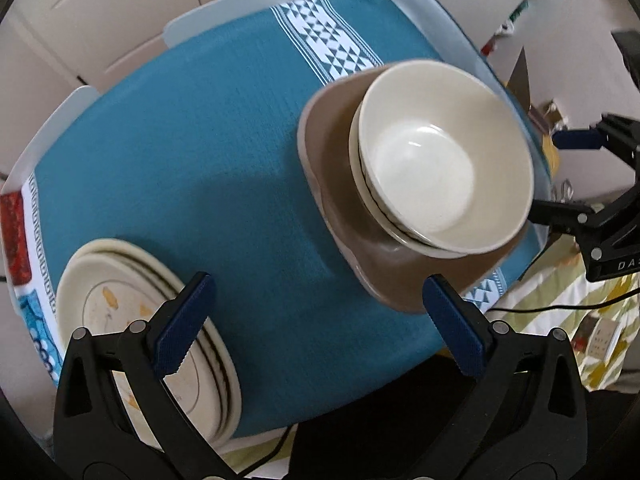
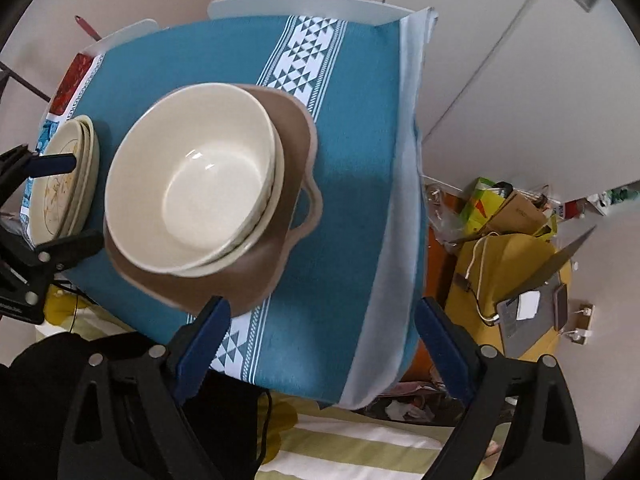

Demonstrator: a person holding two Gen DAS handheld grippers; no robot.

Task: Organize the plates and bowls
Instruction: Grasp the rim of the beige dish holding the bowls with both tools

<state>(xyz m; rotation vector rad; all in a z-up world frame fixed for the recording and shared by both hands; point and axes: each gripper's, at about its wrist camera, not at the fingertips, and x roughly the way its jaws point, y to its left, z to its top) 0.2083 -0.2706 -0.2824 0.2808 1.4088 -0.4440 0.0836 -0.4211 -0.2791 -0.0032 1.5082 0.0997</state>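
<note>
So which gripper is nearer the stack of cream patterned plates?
Left. The left gripper hangs open with one blue finger over the plate stack's rim. The right gripper is open beyond the brown dish, near the table's other edge.
</note>
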